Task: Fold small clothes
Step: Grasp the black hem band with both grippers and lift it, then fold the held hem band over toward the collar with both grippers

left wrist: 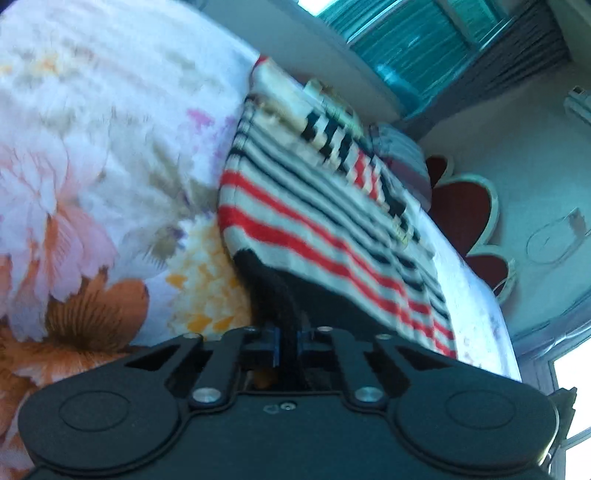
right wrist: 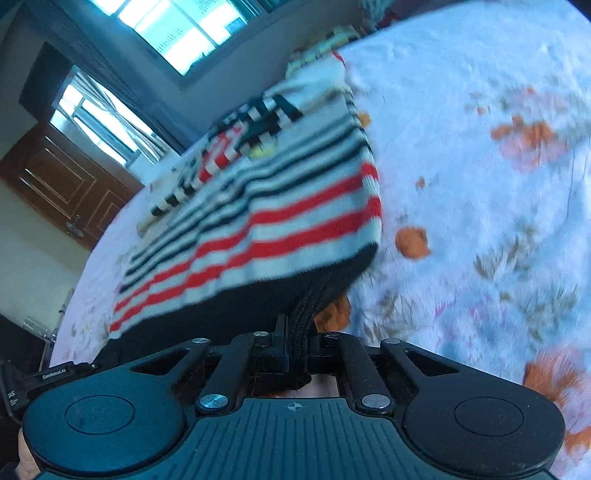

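Observation:
A small knitted sweater [left wrist: 317,218] with red, black and white stripes and a black hem lies spread over a floral bedsheet [left wrist: 92,166]. My left gripper [left wrist: 290,343] is shut on the black hem at the sweater's near left corner. In the right wrist view the same sweater [right wrist: 280,206] stretches away from me, and my right gripper [right wrist: 299,350] is shut on the black hem at its near right corner. Both corners are lifted a little off the sheet [right wrist: 480,184]. Both views are blurred by motion.
The bed fills most of both views. A red flower-shaped headboard [left wrist: 469,206] stands at the far end by the wall. Curtained windows [right wrist: 177,29] and a brown wooden door [right wrist: 62,181] lie beyond the bed.

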### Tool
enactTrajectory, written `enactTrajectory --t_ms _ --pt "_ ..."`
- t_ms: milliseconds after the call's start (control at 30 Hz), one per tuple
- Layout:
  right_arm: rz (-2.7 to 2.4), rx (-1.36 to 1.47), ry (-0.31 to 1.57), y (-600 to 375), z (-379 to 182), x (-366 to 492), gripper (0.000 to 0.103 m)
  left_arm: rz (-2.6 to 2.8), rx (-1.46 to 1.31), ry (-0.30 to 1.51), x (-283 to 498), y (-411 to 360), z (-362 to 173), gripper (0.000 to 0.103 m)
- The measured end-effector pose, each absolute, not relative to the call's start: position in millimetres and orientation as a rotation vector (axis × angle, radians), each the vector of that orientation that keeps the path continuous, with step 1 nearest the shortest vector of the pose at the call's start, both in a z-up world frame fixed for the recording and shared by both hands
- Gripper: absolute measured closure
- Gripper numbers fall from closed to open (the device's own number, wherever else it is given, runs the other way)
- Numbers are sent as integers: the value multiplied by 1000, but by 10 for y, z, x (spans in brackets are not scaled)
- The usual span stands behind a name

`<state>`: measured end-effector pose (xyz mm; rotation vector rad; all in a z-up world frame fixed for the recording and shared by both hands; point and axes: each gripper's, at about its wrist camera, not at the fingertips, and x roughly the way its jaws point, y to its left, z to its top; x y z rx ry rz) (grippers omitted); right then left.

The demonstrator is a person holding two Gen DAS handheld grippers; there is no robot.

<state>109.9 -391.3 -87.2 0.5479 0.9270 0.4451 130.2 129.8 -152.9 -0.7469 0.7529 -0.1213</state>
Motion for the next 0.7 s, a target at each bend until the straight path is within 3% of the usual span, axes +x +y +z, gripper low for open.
enactTrajectory --t_ms 167,300,367,700 --pt "479 535 799 -4091 -551 871 98 -101 -718 635 1011 1350 -1305 98" --pt "416 498 956 -4007 -938 1033 98 -56 -679 772 1212 1274 -1594 98" --pt "409 549 952 -4005 -985 1048 98 -49 -719 753 1217 1281 -1611 98" --pt "452 537 796 -3965 -340 1164 98 -81 -769 650 1215 1315 -1209 98"
